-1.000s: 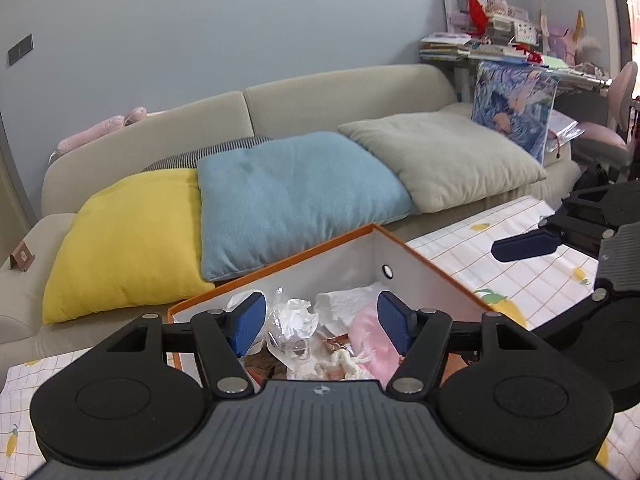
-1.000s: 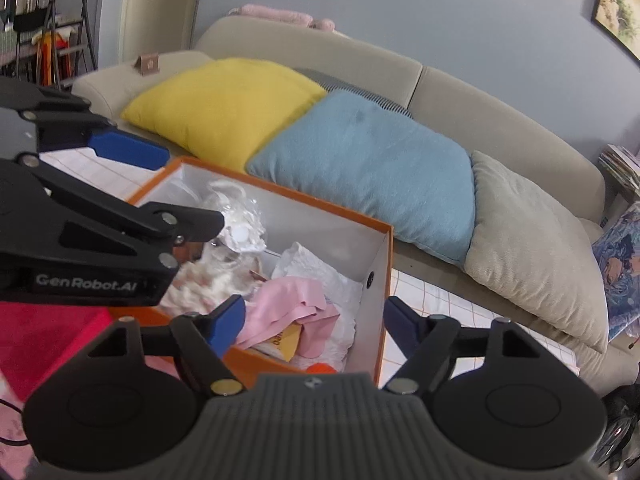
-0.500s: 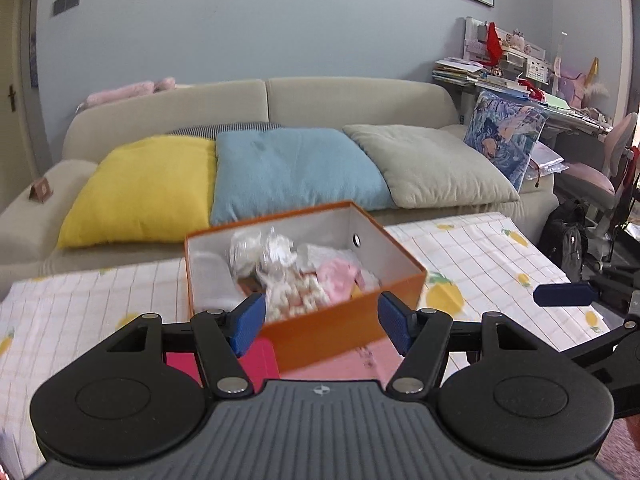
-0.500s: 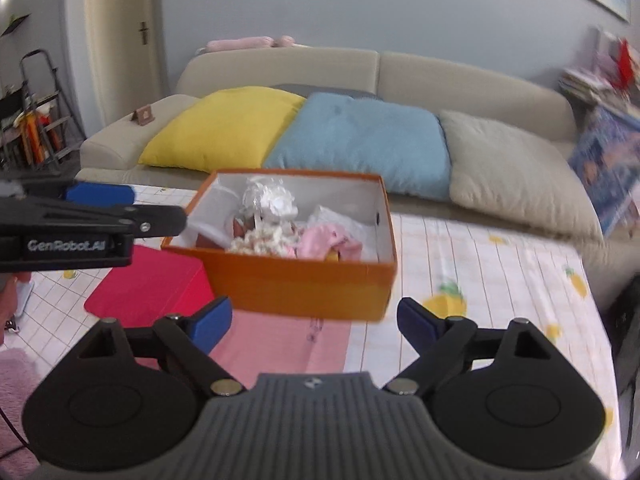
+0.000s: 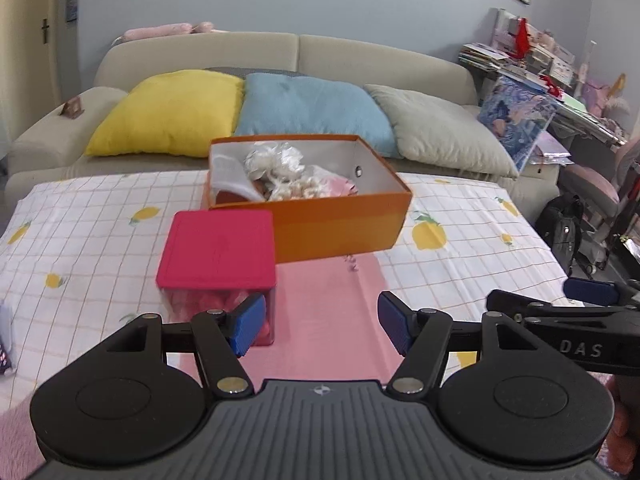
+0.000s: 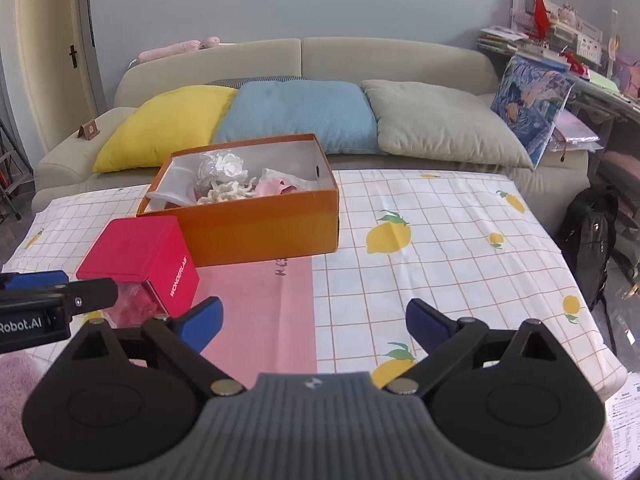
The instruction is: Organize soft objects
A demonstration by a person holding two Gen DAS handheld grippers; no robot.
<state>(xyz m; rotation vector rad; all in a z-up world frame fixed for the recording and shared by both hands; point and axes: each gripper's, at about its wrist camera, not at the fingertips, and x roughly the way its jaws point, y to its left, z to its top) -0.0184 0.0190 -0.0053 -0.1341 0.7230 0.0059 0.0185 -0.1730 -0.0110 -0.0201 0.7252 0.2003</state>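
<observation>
Orange box [image 5: 340, 224] sits on the table [image 5: 480, 264], far side, with soft items [image 5: 280, 176] piled inside: crinkled white wraps, a cream bundle, pink cloth. Red-lidded box [image 5: 218, 252] just beside its near-left corner, on a pink mat [image 5: 332, 316]. Left gripper [image 5: 322, 324] hovers above the mat, fingers released, nothing between. Right gripper [image 6: 314, 320] hovers to its right, jaws opening, empty. Sofa [image 6: 400, 60] with cushions behind.
</observation>
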